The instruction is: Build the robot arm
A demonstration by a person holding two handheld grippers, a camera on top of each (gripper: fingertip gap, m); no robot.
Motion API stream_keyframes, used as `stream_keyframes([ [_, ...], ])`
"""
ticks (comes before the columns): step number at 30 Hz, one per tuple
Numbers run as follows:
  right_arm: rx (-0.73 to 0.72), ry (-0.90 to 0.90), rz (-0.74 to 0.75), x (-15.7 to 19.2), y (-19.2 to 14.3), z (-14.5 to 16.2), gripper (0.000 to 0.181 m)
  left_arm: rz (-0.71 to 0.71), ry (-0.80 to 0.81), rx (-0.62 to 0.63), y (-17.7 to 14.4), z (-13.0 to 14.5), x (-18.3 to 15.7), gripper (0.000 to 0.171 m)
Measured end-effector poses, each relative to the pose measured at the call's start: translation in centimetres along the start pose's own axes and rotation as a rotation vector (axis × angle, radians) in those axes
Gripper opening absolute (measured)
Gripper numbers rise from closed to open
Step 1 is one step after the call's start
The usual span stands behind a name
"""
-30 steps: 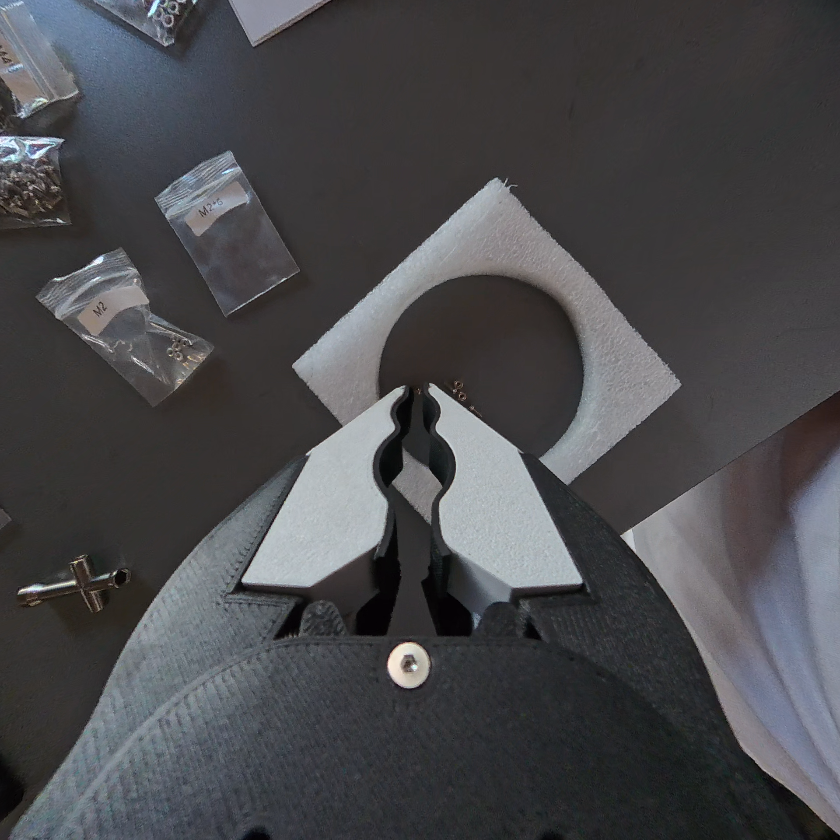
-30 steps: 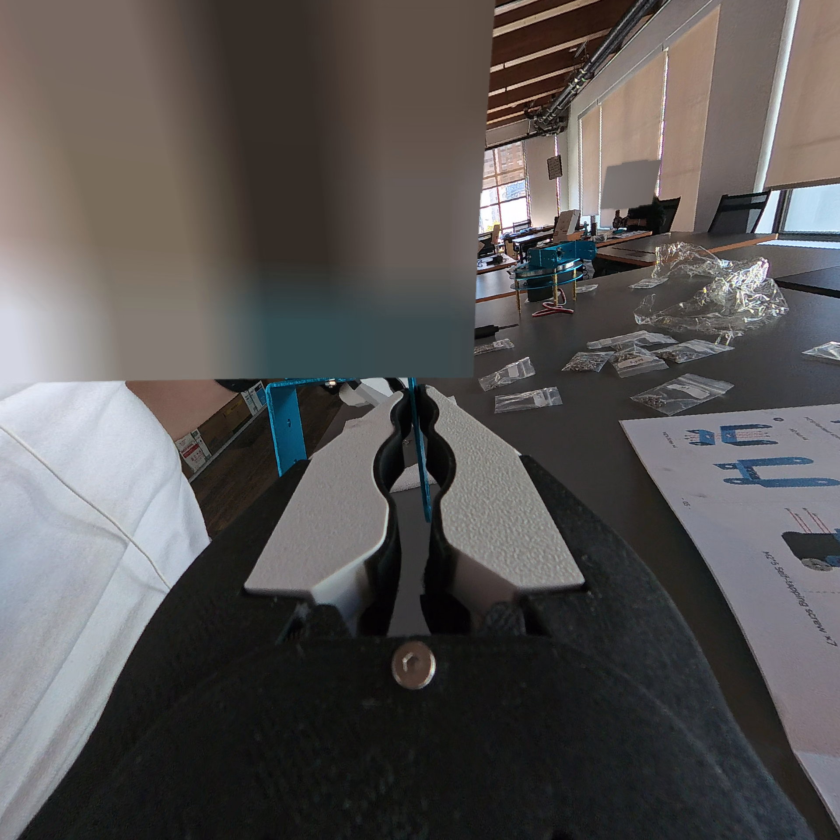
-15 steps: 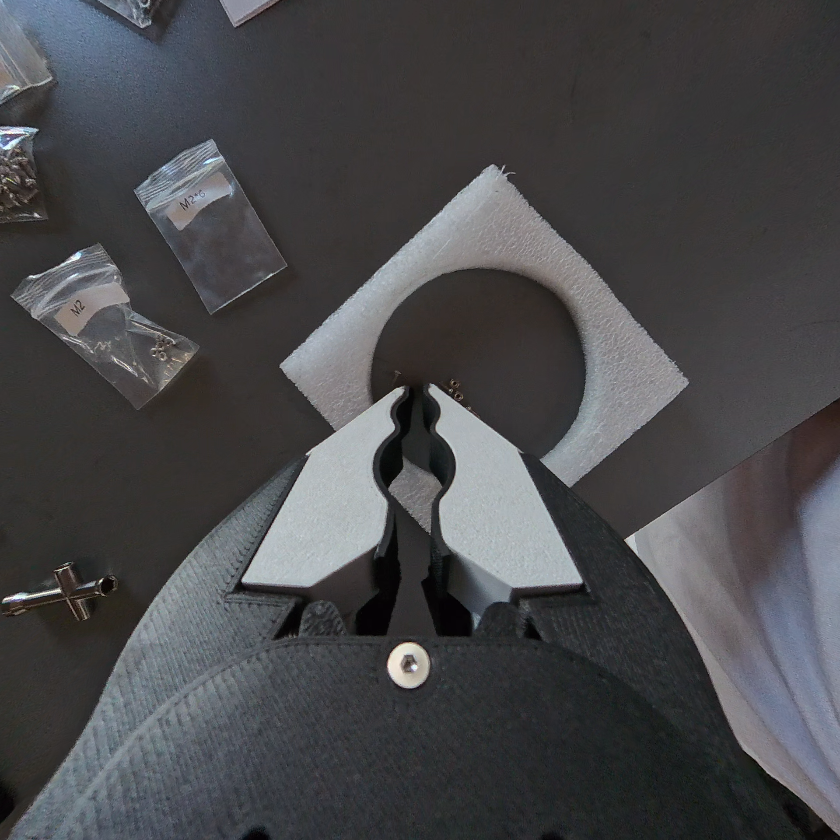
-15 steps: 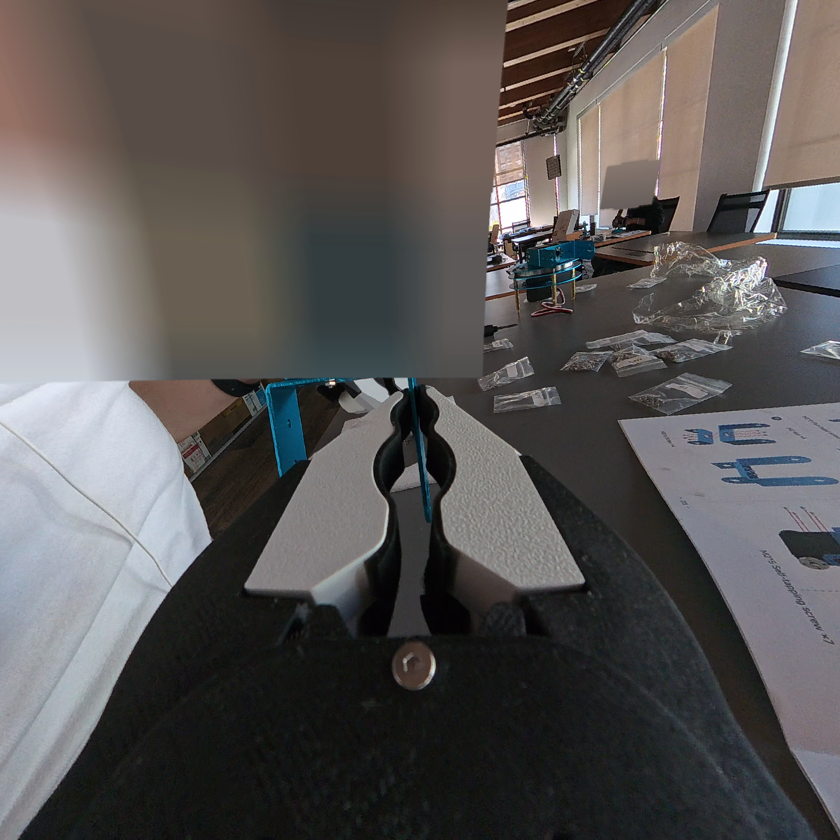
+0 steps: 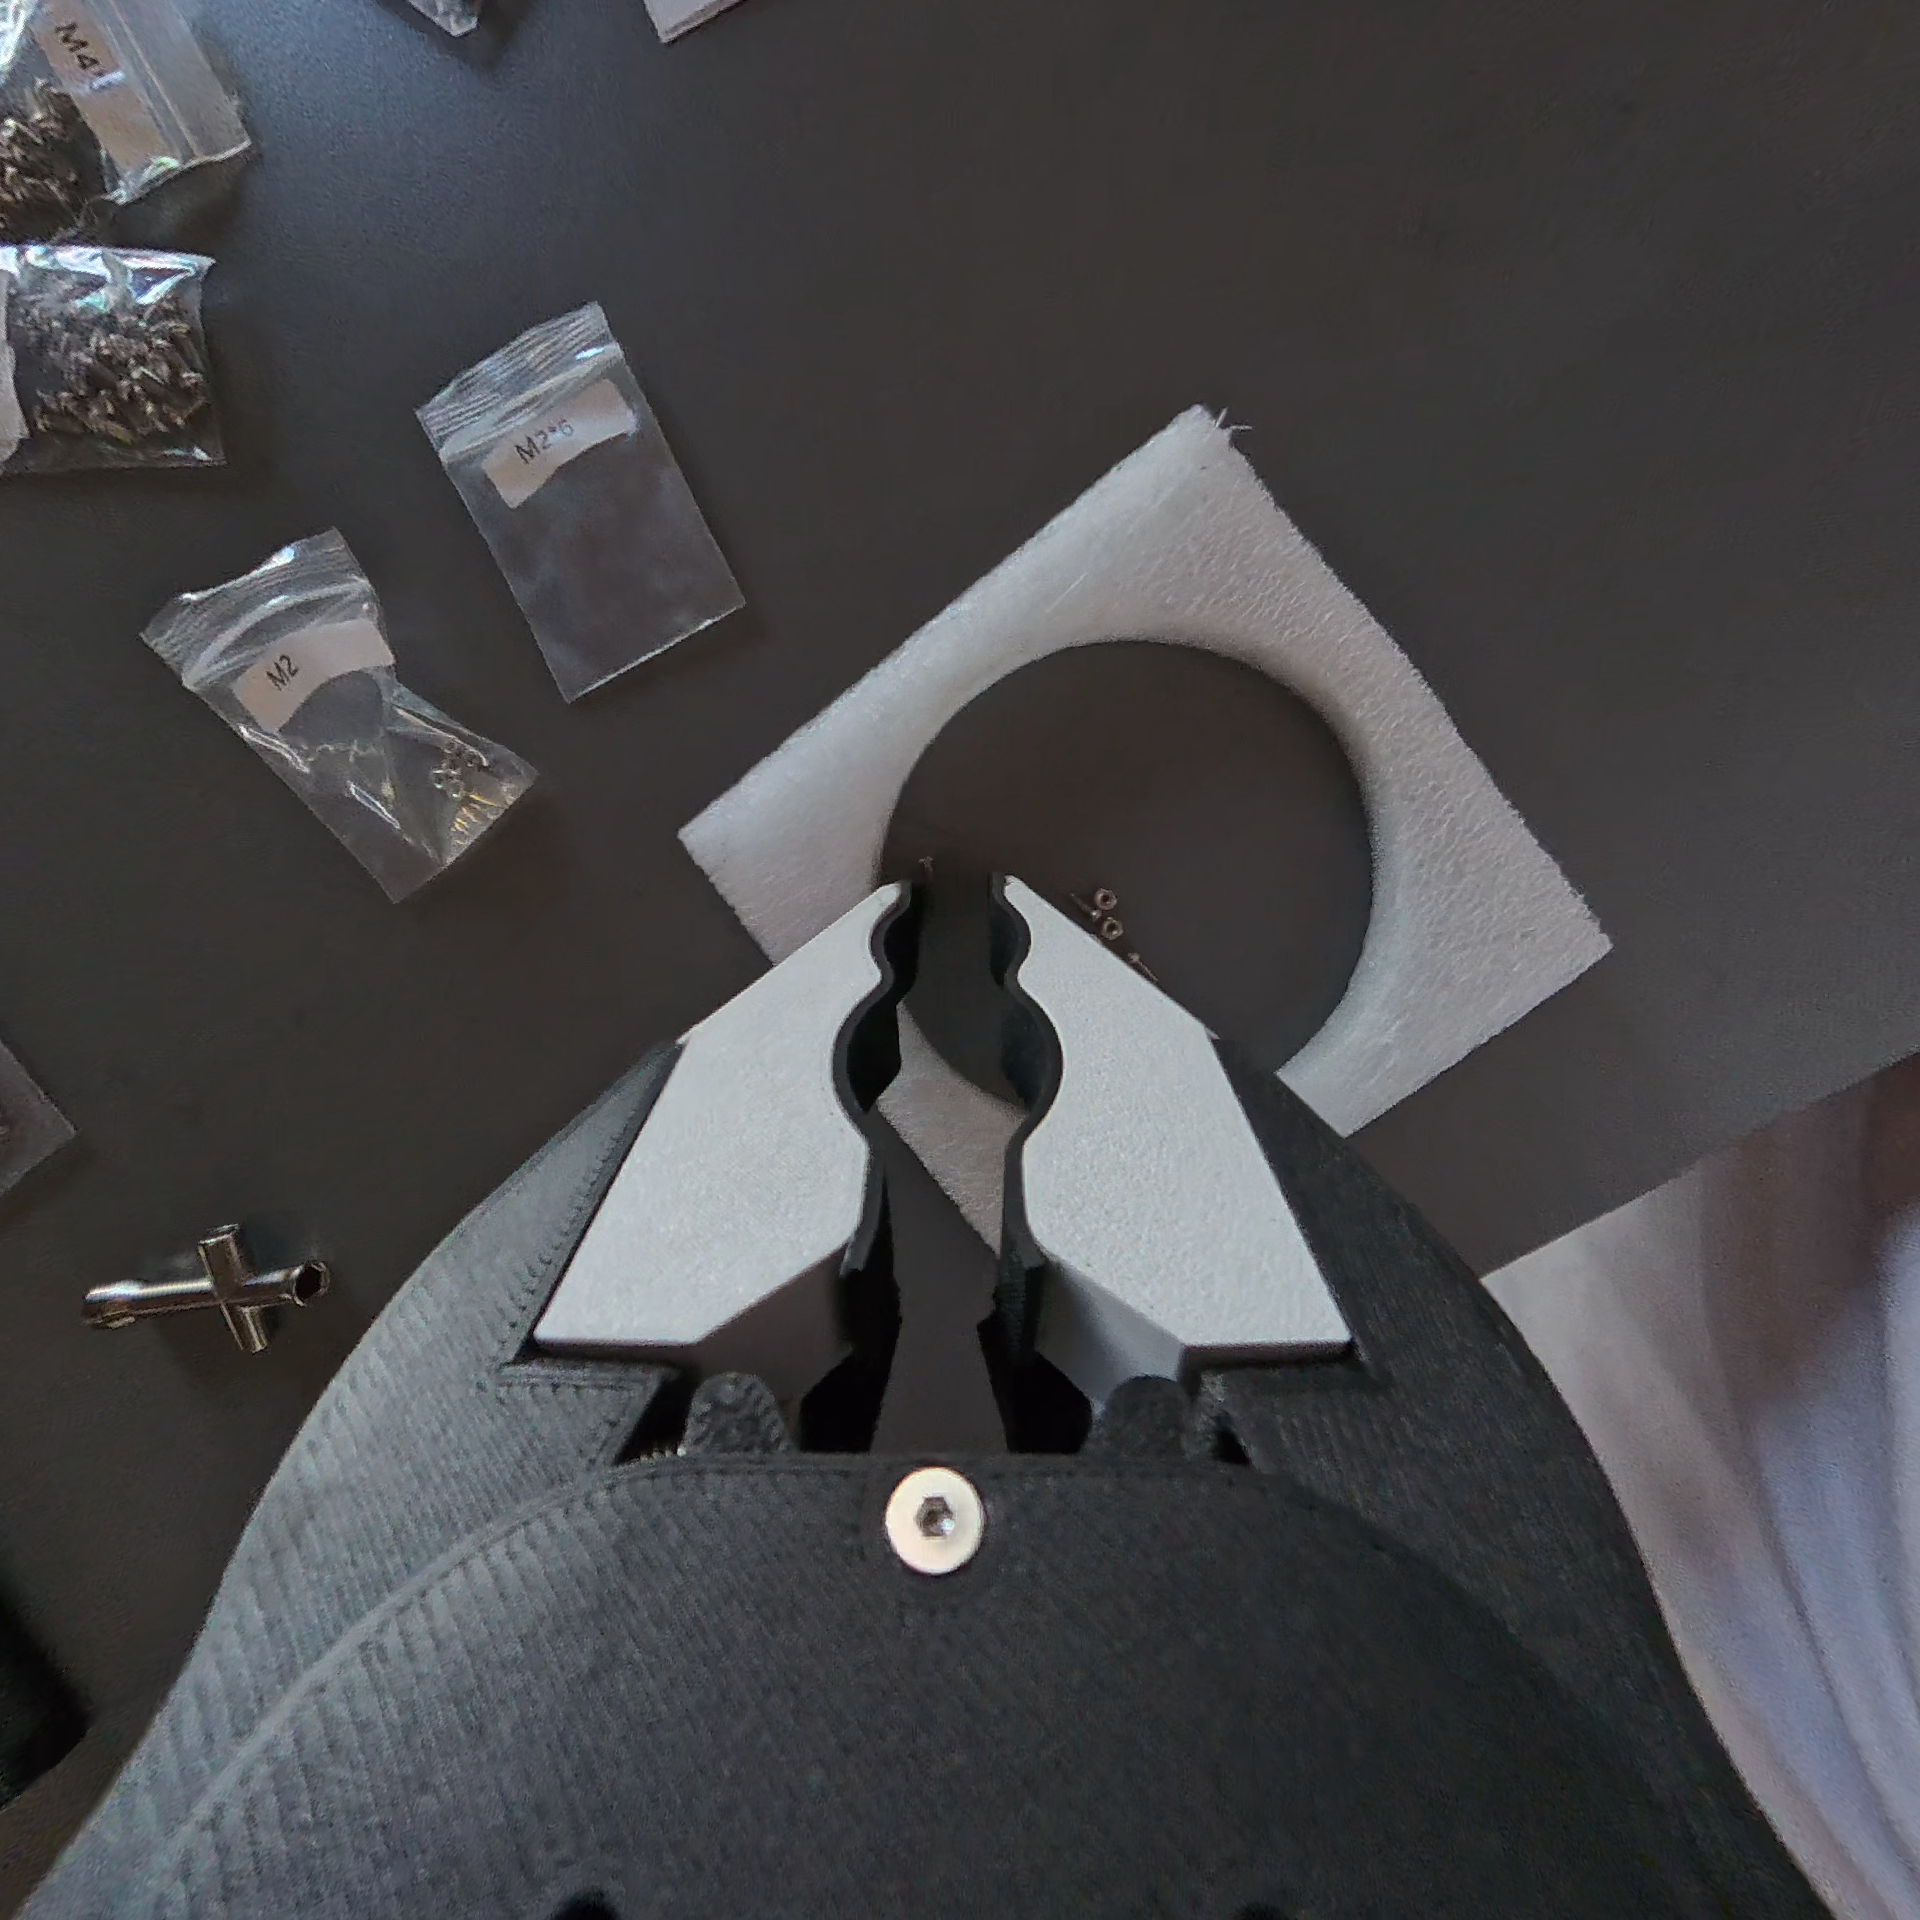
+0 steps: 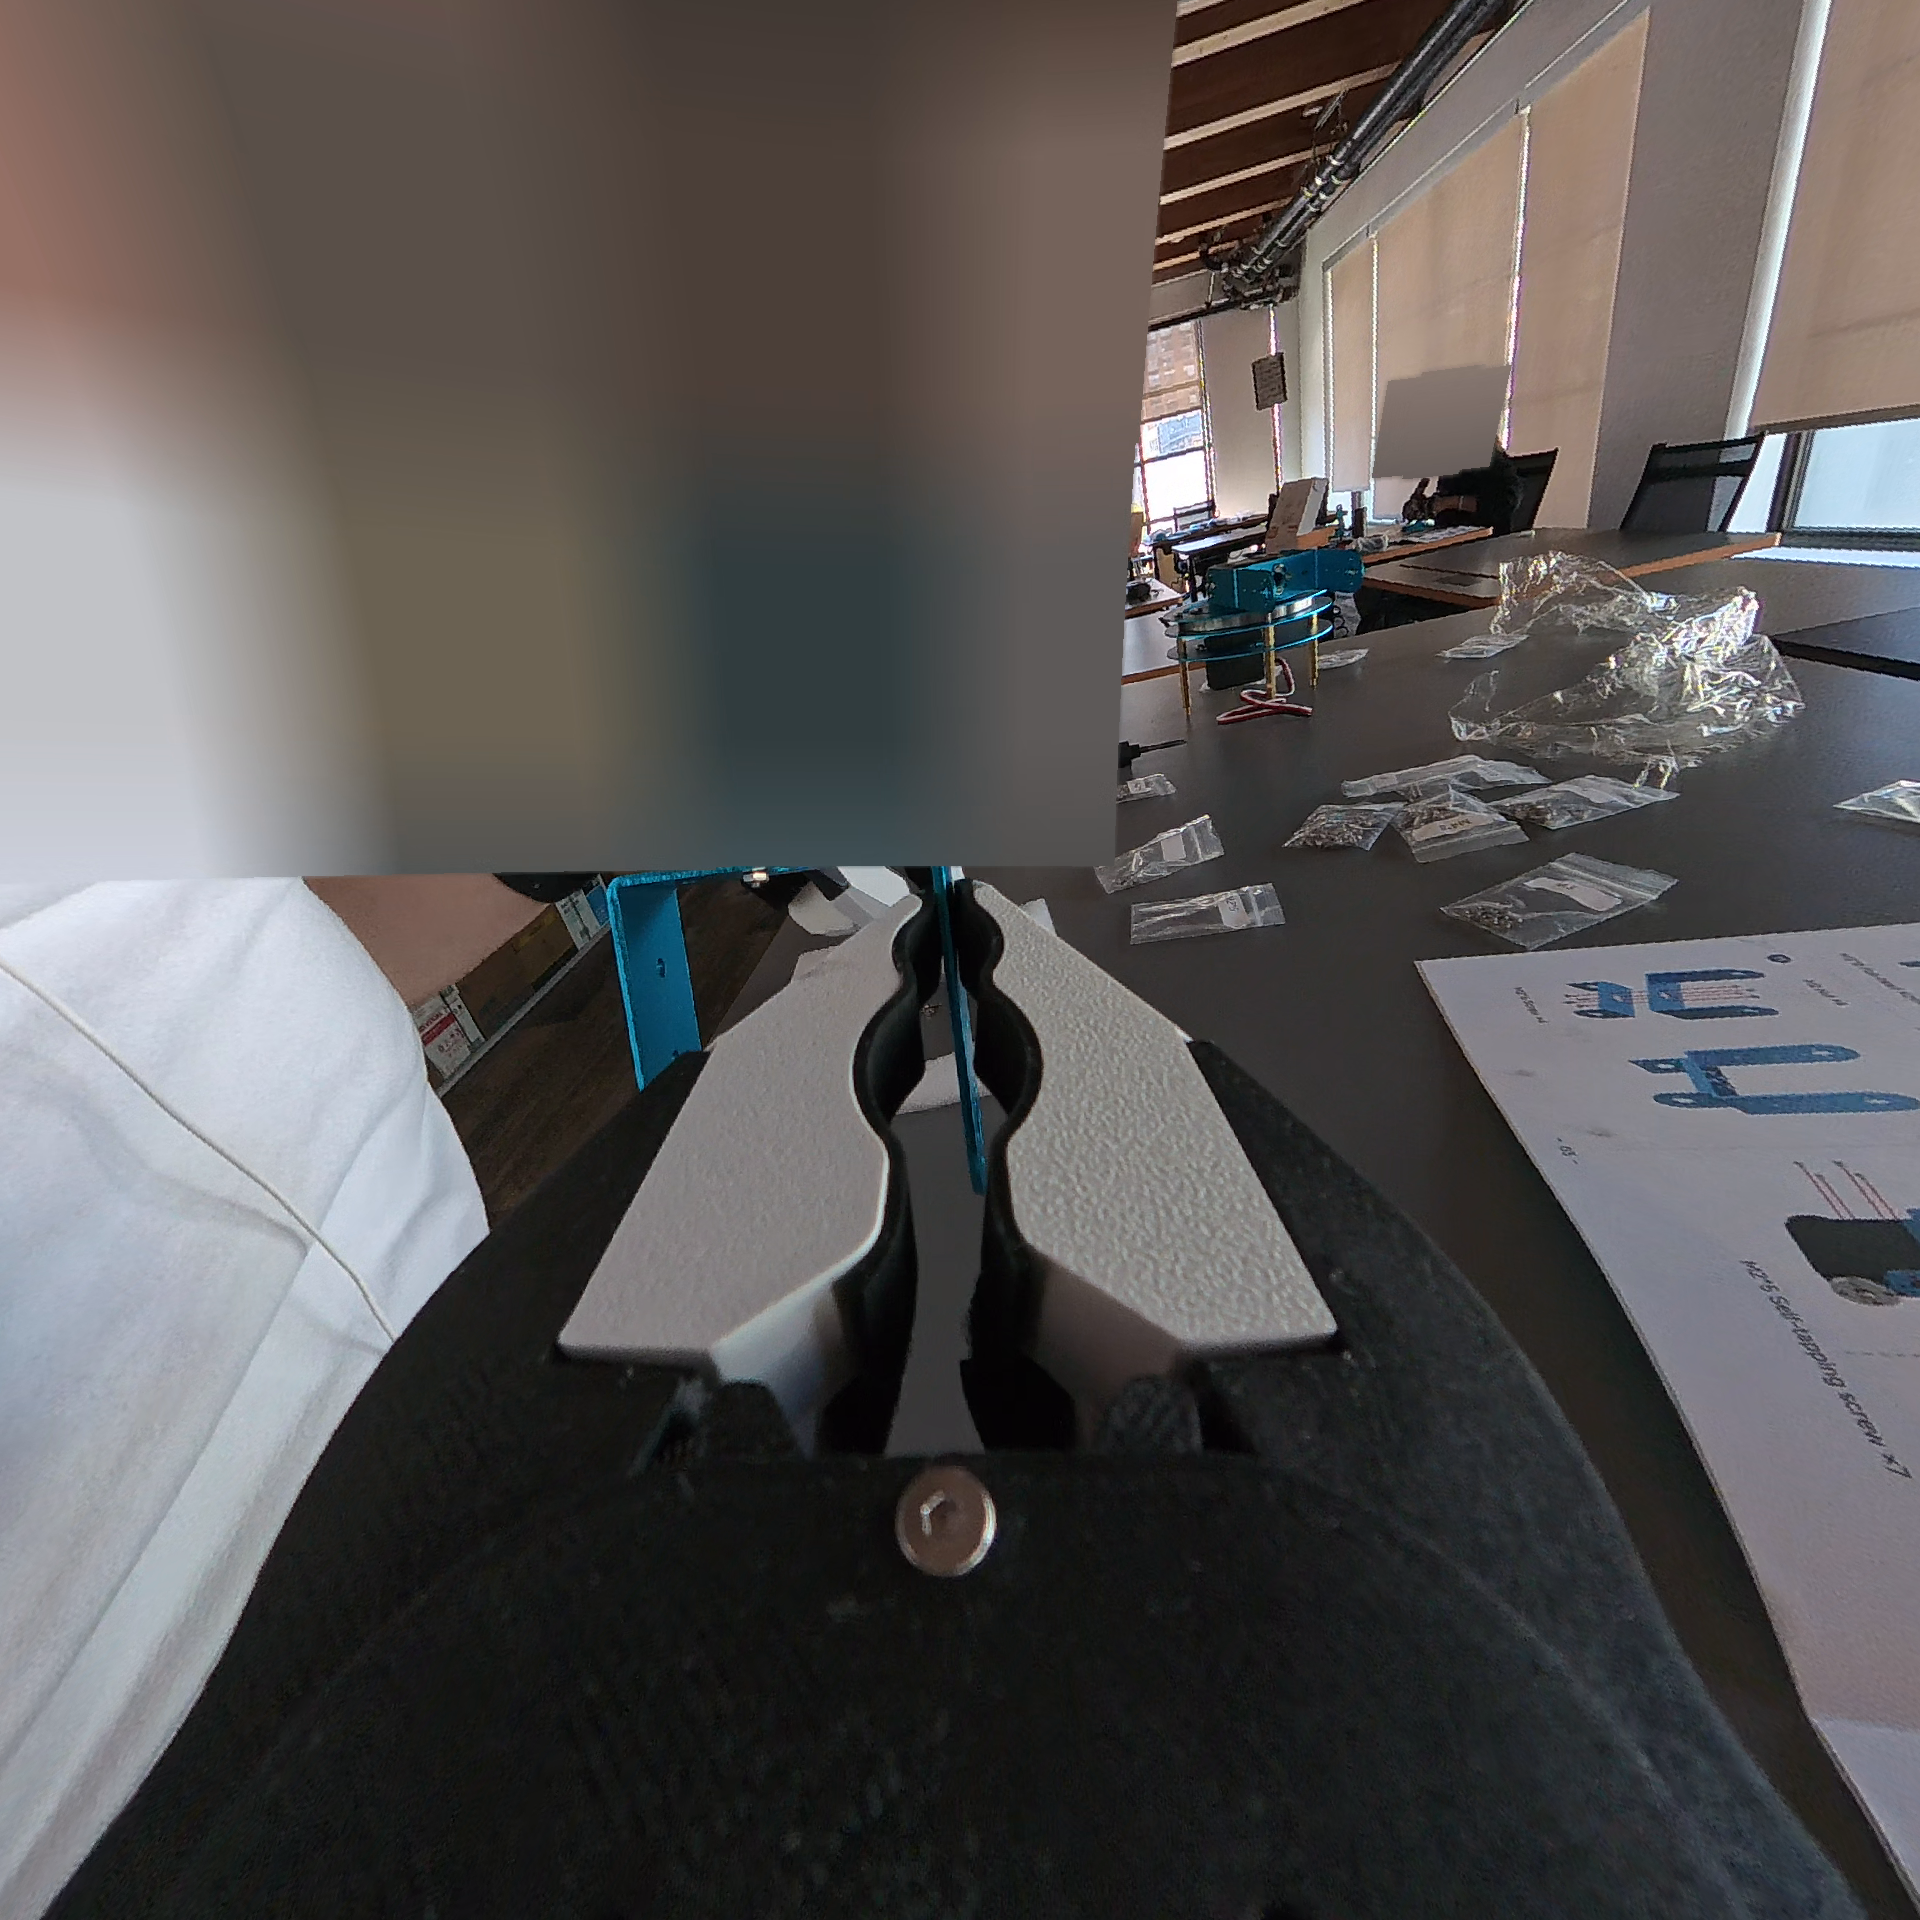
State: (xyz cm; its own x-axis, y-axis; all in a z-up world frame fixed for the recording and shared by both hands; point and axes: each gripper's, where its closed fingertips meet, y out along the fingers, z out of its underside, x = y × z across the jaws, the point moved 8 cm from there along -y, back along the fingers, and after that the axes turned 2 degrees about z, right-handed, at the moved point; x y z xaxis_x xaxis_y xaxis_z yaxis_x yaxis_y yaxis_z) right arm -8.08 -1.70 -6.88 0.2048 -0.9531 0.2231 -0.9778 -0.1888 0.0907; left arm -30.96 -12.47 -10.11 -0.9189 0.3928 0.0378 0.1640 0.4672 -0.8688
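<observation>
My left gripper (image 5: 956, 888) points down at a white foam square (image 5: 1455, 831) with a round hole, lying on the dark table (image 5: 1143, 260). Its jaws stand a little apart and hold nothing. A tiny screw (image 5: 927, 864) lies just past the left fingertip, inside the hole. Several small nuts (image 5: 1107, 914) lie beside the right fingertip. My right gripper (image 6: 943, 904) is shut on the thin plate of a blue metal bracket (image 6: 649, 977) and holds it up at the table's edge, near a person's white shirt (image 6: 208, 1195).
Small clear bags of hardware (image 5: 582, 499) and a metal cross wrench (image 5: 223, 1288) lie left of the foam. In the right wrist view a printed sheet (image 6: 1714, 1143), more bags (image 6: 1205, 914), crumpled clear plastic (image 6: 1631, 665) and a blue assembly (image 6: 1262, 613) sit on the table. The tips of one gripper are about 20 centimetres away from the tips of the other. From my left tips it is roughly 15 centimetres to the metal cross wrench (image 5: 223, 1288); from my right, 35 centimetres.
The left gripper's jaws have parted a little and it has shifted slightly over the foam. The right gripper stays shut on the blue bracket, almost still.
</observation>
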Motion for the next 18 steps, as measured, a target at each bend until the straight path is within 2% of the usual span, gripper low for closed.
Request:
stream_keyframes([
  [5, 0.000, -0.001, 0.000, 0.01, 0.00, 0.00, 0.000, 0.015, -0.040, -0.036, -0.11, -0.16, 0.34, 0.013],
  [18, 0.007, -0.008, -0.001, 0.08, 0.06, 0.03, 0.000, 0.074, -0.167, -0.033, 0.38, -0.31, 0.89, 0.005],
])
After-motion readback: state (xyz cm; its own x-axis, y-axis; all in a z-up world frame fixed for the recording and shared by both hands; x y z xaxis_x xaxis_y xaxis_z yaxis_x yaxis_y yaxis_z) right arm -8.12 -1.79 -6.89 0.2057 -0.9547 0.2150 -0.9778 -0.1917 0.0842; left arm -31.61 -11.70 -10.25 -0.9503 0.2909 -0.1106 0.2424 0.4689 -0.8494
